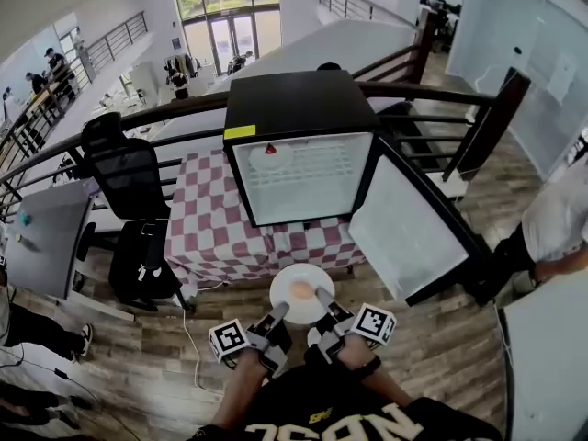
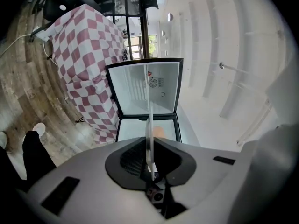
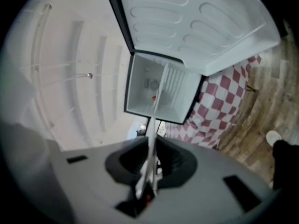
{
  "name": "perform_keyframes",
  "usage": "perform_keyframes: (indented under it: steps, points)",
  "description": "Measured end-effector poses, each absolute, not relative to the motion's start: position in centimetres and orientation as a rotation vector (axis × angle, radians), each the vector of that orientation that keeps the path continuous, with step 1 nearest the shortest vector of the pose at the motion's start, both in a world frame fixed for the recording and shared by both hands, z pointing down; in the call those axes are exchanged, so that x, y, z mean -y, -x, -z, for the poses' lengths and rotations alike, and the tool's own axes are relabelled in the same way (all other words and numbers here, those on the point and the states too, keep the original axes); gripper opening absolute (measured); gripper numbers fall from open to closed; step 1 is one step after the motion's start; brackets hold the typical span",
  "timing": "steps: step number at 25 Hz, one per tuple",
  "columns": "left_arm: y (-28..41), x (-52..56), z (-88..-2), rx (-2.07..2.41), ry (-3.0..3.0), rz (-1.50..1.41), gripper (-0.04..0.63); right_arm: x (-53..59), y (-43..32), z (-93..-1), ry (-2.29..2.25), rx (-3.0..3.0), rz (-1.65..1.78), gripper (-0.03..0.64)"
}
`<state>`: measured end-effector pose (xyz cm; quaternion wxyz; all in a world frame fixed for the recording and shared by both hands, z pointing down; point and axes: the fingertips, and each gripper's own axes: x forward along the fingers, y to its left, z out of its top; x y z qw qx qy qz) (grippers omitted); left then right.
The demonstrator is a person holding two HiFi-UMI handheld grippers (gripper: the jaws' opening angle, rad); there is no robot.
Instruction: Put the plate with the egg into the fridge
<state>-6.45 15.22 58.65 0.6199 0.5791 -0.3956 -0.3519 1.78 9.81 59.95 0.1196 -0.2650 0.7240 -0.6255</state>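
Wood-plank floor lies below, and a bench [image 1: 207, 223] covered with a red and white checked cloth carries a small black fridge [image 1: 289, 104] on its right part. The fridge door [image 1: 404, 232] hangs open to the right and shows a white inside with a wire shelf. In front of the near edge of the bench, above the floor, the plate [image 1: 287, 279] is held level in the air. It is round, white and smooth, with 1 pale orange egg [image 1: 301, 291] in its middle. The 2 grippers take it at the near rim: the left gripper [image 1: 278, 313] on the left side, the right gripper [image 1: 322, 298] on the right side. In each gripper view the plate shows edge-on as a thin white line, and the dark fingers are closed on this rim from both faces.
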Motion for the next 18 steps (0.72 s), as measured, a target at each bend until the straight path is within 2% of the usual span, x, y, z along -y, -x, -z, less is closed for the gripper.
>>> perform_keyframes:
  steps: [9,18]
  points:
    - [4.5,-8.0,-58.7,0.935,-1.316,0.800,0.041,-3.0,-3.7,-60.0,0.781,-2.084,1.857,0.052]
    - [4.2,-5.8,-59.6,0.991,-1.298,0.780,0.041,-0.3,-3.4,-60.7,0.700,-2.072,1.852,0.052]
